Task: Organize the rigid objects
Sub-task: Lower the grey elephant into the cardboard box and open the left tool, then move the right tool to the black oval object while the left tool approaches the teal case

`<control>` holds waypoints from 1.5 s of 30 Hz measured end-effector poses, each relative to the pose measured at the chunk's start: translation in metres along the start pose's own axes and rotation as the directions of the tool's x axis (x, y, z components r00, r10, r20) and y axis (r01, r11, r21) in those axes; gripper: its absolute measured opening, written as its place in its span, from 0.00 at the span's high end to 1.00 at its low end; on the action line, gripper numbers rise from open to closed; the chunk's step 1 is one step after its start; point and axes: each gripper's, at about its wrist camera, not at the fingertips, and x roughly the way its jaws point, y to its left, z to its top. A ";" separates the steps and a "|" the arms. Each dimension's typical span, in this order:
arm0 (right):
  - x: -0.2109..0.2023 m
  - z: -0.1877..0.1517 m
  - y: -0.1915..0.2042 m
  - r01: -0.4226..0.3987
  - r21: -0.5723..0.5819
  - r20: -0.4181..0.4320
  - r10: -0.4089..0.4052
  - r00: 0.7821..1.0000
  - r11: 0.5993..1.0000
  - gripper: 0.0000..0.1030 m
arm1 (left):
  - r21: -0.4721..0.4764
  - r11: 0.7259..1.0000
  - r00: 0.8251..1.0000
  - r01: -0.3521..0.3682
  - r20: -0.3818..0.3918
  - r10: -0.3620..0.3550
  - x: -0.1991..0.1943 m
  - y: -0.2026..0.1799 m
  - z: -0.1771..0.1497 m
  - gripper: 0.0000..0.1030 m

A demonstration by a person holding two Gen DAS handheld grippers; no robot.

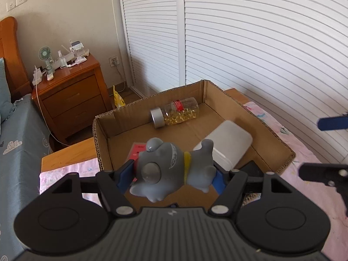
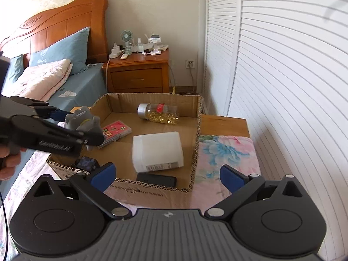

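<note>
a grey rubber animal toy [image 1: 171, 169] is clamped in the left gripper [image 1: 174, 175] over the left edge of the shallow brown cardboard box [image 2: 196, 143], while the right gripper [image 2: 166, 177] is spread wide with nothing between its pads at the box's near edge.

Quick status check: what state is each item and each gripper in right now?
Left gripper: shut on grey rubber animal toy, held above the box.
Right gripper: open, empty.
Brown cardboard box: open-topped.
Clear capsule bottle with silver cap: capped, lying on its side.
White plastic case: closed, lying flat.
</note>
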 end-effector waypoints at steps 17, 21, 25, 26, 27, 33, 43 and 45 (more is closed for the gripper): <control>-0.028 -0.049 0.024 -0.002 0.050 0.019 0.001 1.000 0.999 0.00 | -0.070 0.997 0.996 -0.042 0.082 0.048 -0.063 0.005 -0.038 0.01; -0.043 -0.069 0.028 -0.012 0.094 0.036 0.008 0.999 0.995 0.00 | -0.079 0.996 0.996 -0.038 0.081 0.045 -0.078 0.000 -0.059 0.01; -0.053 -0.091 0.029 -0.001 0.101 0.038 -0.003 0.999 0.995 0.00 | -0.081 0.996 0.996 -0.047 0.070 0.052 -0.089 -0.006 -0.082 0.01; -0.054 -0.095 0.028 0.002 0.101 0.032 -0.005 0.999 0.995 0.00 | -0.086 0.995 0.997 -0.043 0.066 0.048 -0.090 -0.006 -0.088 0.01; -0.054 -0.098 0.027 0.004 0.105 0.024 -0.007 1.000 0.994 0.00 | -0.090 0.995 0.997 -0.039 0.060 0.044 -0.091 -0.006 -0.094 0.01; -0.054 -0.108 0.022 0.005 0.135 -0.007 -0.004 1.000 0.991 0.00 | -0.073 0.997 1.000 -0.030 0.005 0.030 -0.089 -0.007 -0.120 0.01; -0.042 -0.113 0.020 0.004 0.152 -0.041 0.002 0.999 0.988 0.00 | -0.111 0.991 0.996 -0.074 -0.060 0.068 -0.081 0.008 -0.155 0.01; -0.039 -0.114 0.021 0.007 0.151 -0.045 0.000 0.999 0.989 0.00 | -0.149 0.984 0.994 -0.092 -0.069 0.082 -0.075 0.015 -0.153 0.01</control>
